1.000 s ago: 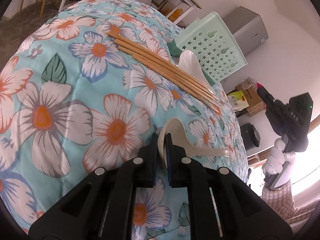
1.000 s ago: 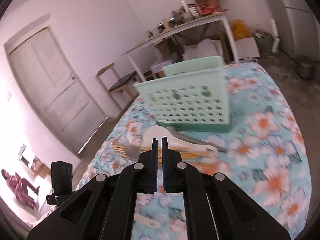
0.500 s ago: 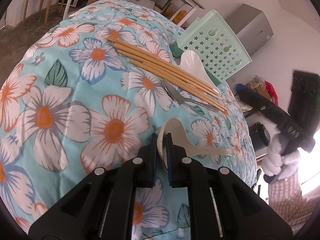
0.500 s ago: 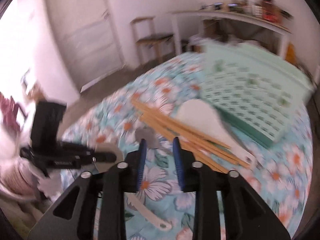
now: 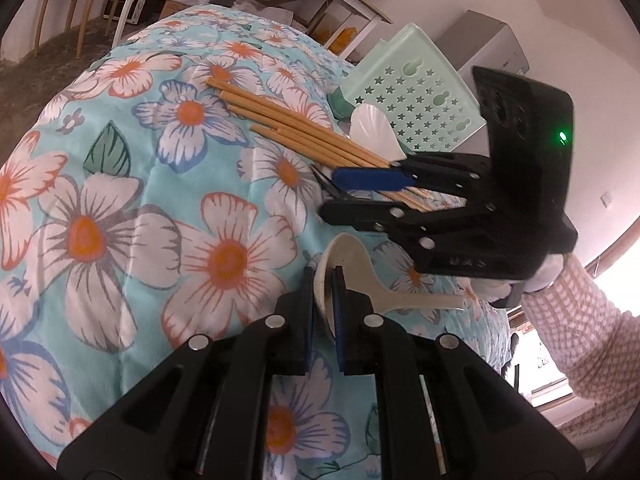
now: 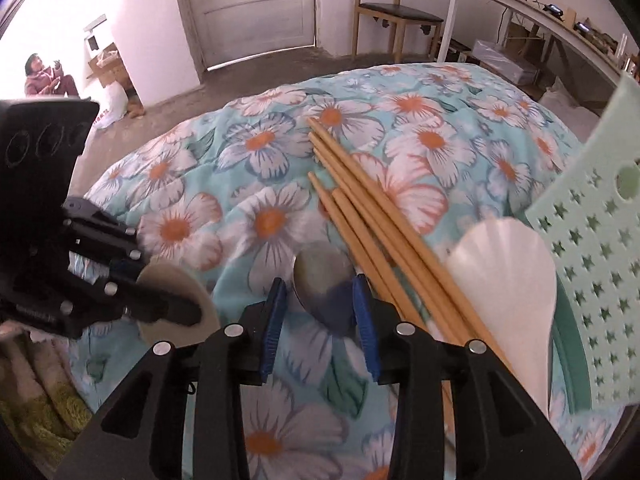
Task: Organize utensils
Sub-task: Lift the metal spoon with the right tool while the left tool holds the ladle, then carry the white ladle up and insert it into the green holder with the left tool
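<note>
Left claw (image 5: 322,300) is pinching the beige spoon (image 5: 352,276). Right claw (image 6: 320,308), jaws just widening, is straddling the metal spoon (image 6: 324,280) untouched; chopsticks (image 6: 372,216) are crowding its right finger, green basket (image 6: 592,248) beyond.

So the right gripper (image 6: 320,300) swung in from off to the side and dropped low over the floral quilt (image 6: 260,184), right beside the chopsticks (image 6: 360,216). Its jaws have just been opening, and now they straddle the bowl of the metal spoon (image 6: 324,280) without pressing on it.
</note>
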A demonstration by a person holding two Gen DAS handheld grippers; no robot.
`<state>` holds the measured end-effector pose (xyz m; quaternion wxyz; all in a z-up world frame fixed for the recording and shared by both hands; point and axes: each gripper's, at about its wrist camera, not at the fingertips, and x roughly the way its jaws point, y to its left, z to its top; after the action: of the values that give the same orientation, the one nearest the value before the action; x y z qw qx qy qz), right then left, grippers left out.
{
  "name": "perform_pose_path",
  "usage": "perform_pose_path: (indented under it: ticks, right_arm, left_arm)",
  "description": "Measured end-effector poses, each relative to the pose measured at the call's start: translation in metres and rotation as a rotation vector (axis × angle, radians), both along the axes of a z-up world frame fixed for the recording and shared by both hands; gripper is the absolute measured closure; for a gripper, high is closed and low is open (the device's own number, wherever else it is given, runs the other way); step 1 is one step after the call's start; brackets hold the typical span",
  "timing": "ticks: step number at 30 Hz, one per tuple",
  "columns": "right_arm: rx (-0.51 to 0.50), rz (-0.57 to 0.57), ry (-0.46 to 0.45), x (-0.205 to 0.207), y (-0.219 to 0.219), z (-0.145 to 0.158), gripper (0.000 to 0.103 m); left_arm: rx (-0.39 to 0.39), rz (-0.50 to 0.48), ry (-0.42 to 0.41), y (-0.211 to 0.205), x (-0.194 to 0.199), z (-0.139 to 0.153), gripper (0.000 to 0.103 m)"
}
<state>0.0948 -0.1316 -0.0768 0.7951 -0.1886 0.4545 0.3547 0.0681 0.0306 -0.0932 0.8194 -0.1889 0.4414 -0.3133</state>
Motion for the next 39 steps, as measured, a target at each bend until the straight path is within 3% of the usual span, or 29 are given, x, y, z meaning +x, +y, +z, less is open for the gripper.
perform_pose_path:
  ticks: [3, 7, 15, 21, 27, 30, 39]
  right_arm:
    - [0.01, -0.014, -0.009, 0.001, 0.002, -0.001, 0.07]
    - [0.078, -0.076, 0.009, 0.01, -0.001, 0.006, 0.094]
    - [0.225, -0.223, -0.068, 0.002, -0.034, 0.044, 0.099]
    - [0.366, -0.343, -0.152, -0.019, -0.078, 0.085, 0.1]
    - [0.523, -0.478, -0.224, -0.052, -0.135, 0.112, 0.1]
    - [0.59, -0.519, -0.251, -0.067, -0.158, 0.121, 0.1]
    - [0.687, -0.577, -0.352, -0.095, -0.195, 0.139, 0.1]
  left_arm:
    - [-0.008, -0.003, 0.003, 0.004, -0.002, -0.001, 0.093]
    - [-0.016, -0.004, 0.004, 0.006, -0.003, -0.002, 0.093]
    - [-0.003, 0.021, 0.008, 0.005, -0.007, 0.003, 0.096]
    - [0.076, 0.042, -0.057, -0.001, -0.016, 0.021, 0.096]
    - [0.115, 0.074, -0.16, 0.001, -0.027, 0.059, 0.097]
    - [0.137, 0.094, -0.25, 0.002, -0.03, 0.09, 0.097]
    - [0.134, 0.143, -0.506, -0.001, -0.012, 0.191, 0.097]
